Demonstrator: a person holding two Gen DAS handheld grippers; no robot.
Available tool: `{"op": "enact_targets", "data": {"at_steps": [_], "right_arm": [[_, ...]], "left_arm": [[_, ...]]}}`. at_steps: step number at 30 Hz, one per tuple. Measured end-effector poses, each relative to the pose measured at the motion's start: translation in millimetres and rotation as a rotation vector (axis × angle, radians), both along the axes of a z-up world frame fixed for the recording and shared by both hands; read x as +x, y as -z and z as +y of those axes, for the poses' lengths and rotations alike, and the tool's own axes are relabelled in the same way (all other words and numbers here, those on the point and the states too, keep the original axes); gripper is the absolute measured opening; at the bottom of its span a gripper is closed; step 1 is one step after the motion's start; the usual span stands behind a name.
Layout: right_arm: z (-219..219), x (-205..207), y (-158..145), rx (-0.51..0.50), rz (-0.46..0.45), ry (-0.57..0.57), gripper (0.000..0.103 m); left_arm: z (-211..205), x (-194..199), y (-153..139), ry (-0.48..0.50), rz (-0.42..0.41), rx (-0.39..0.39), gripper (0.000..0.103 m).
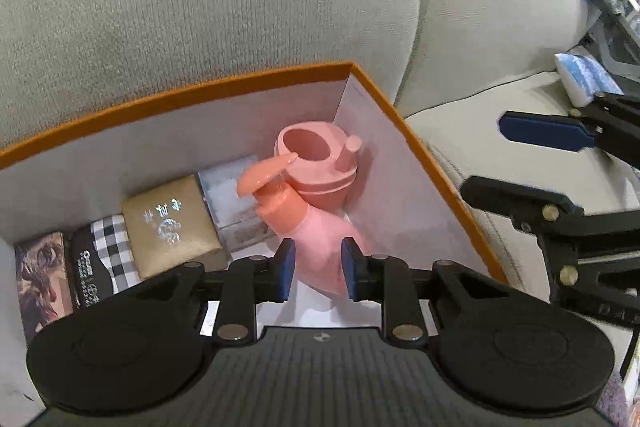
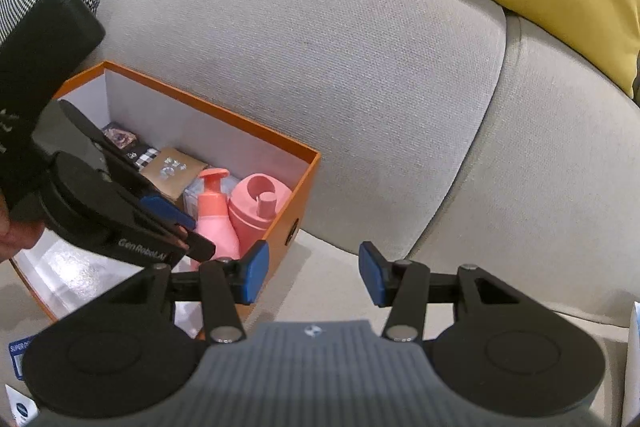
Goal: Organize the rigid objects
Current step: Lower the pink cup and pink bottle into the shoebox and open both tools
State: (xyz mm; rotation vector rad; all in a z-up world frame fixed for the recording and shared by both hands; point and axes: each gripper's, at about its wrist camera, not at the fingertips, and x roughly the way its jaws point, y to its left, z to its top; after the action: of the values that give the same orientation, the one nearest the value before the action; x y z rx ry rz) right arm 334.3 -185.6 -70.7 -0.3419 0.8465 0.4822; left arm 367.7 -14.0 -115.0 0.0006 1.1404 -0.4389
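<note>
Soft indoor light, fisheye-bent edges, slight blur

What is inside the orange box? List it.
Inside the orange box: a pink pump bottle, pink cup, gold box, checkered packet and dark patterned pack. The left gripper hides the near floor.

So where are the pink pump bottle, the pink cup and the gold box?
pink pump bottle (image 1: 320, 239), left wrist view, on its body.
pink cup (image 1: 316, 183), left wrist view, on its side wall.
gold box (image 1: 168, 223), left wrist view, on its top face.
</note>
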Motion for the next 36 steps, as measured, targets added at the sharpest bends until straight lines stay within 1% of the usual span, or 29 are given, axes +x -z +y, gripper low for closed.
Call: {"op": "enact_targets", "data": {"at_steps": [2, 5, 9, 12, 14, 18, 19, 22, 23, 26, 29, 34, 36], "right_arm": [[1.3, 0.4, -5.7, 0.024, -0.009, -0.011, 0.047], [9.2, 2.9, -14.8, 0.059, -0.021, -0.051, 0.046], [36.0, 11.8, -16.3, 0.07, 0.013, -0.138, 0.042], [59.4, 25.5, -3.9, 0.057, 0.084, -0.173, 0.041], [71.5, 34.8, 6.1, 0.053, 0.12, -0.177, 0.041], [94.2, 50.5, 23.7, 0.013, 0.135, -0.194, 0.042], [97.9, 52.9, 28.0, 0.009, 0.147, -0.2, 0.042], [108.0, 59.5, 38.8, -0.008, 0.181, -0.217, 0.041], [110.2, 59.1, 41.1, -0.017, 0.179, -0.222, 0.034], [111.1, 54.1, 39.8, -0.025, 0.168, -0.226, 0.025], [106.0, 46.3, 30.1, -0.037, 0.157, -0.211, 0.024], [92.4, 27.4, 16.8, -0.057, 0.144, -0.218, 0.024], [89.1, 23.7, 14.7, -0.094, 0.117, -0.191, 0.023]], "left_arm": [[6.1, -2.5, -6.7, 0.007, -0.015, 0.005, 0.028], [23.4, -1.8, -17.0, -0.003, -0.02, 0.032, 0.028], [45.5, -4.1, -24.9, -0.032, -0.035, 0.077, 0.028], [61.7, -5.4, -25.3, -0.067, -0.038, 0.079, 0.028], [70.8, -6.7, -24.3, -0.088, -0.042, 0.081, 0.028], [83.6, -7.6, -22.9, -0.118, -0.046, 0.073, 0.028], [77.1, -5.4, -21.4, -0.125, -0.048, 0.068, 0.028], [80.1, -5.8, -20.2, -0.134, -0.043, 0.05, 0.028], [81.2, -5.6, -19.4, -0.137, -0.04, 0.045, 0.028], [82.1, -8.8, -17.9, -0.139, -0.033, 0.033, 0.028], [82.5, -13.1, -15.6, -0.136, -0.035, 0.02, 0.028], [83.4, -20.9, -18.2, -0.144, -0.033, 0.01, 0.028], [83.3, -24.3, -21.4, -0.143, -0.036, 0.008, 0.028]]}}
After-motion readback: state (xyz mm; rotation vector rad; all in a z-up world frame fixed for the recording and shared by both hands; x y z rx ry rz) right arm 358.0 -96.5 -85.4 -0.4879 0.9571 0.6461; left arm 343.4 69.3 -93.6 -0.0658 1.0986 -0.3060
